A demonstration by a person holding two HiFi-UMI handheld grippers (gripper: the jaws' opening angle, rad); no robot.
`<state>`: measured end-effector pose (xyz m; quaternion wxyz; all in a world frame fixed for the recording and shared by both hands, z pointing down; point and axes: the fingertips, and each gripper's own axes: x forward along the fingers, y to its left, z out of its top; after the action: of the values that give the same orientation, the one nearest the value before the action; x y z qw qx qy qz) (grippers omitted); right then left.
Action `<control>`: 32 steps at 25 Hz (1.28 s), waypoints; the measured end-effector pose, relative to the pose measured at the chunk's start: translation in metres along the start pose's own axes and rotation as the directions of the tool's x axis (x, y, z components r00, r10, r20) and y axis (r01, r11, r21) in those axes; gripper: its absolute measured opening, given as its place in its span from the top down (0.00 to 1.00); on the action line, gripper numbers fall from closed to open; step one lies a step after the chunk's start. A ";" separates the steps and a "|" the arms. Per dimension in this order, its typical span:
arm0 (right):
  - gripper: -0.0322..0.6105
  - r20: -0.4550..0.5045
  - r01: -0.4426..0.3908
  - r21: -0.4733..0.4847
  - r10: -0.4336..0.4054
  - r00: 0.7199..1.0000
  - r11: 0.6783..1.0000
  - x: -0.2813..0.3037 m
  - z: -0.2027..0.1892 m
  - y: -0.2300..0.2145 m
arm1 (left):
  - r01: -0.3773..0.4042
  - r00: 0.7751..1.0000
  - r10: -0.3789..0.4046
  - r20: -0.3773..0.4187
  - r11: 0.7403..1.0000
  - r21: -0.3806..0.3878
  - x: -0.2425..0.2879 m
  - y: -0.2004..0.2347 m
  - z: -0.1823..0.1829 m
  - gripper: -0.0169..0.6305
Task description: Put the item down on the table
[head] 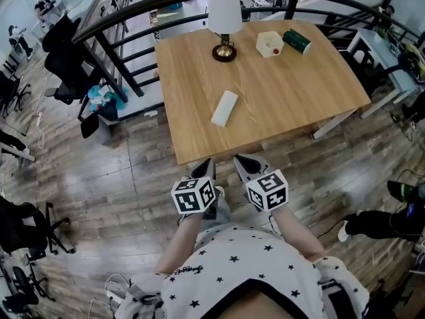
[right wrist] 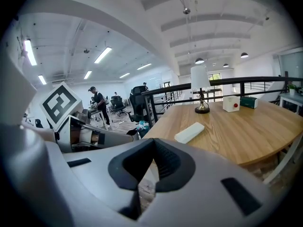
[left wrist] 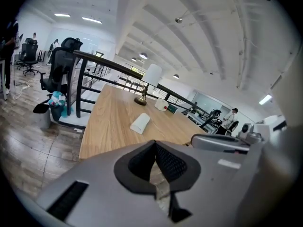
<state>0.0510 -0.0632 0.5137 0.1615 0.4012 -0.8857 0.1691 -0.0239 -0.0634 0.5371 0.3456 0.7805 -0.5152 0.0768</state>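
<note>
Item down, task looked finished.
White block (head: 224, 107) lay flat on the table (head: 299, 92); left gripper (head: 205, 167) and right gripper (head: 243, 164) were clenched on nothing, short of the near edge; nothing left to do.

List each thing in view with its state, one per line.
white block: lying flat on the table, untouched
lamp: upright
white box: sitting on the table
green container: lying on the table
left gripper: shut, empty
right gripper: shut, empty
</note>
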 end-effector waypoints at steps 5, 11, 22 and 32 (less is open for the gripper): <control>0.96 0.019 -0.004 0.007 0.003 1.000 1.000 -0.043 -0.019 0.022 | -0.005 1.000 0.005 0.011 1.000 0.006 -0.034 -0.025 -0.031 0.96; 0.96 0.039 0.011 0.012 -0.012 0.999 1.000 -0.085 -0.046 0.047 | -0.016 1.000 0.016 0.010 1.000 0.012 -0.074 -0.041 -0.075 0.96; 0.96 0.057 0.018 0.037 -0.020 0.998 0.999 -0.134 -0.080 0.077 | -0.014 1.000 0.014 -0.004 1.000 0.018 -0.117 -0.061 -0.126 0.96; 0.96 0.101 0.028 0.043 -0.032 0.994 0.999 -0.145 -0.072 0.082 | -0.006 1.000 0.006 0.005 0.999 0.038 -0.127 -0.070 -0.128 0.96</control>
<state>0.0900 0.1137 0.5028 0.1103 0.4257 -0.8829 0.1644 0.0087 0.1276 0.5404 0.3292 0.7856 -0.5168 0.0854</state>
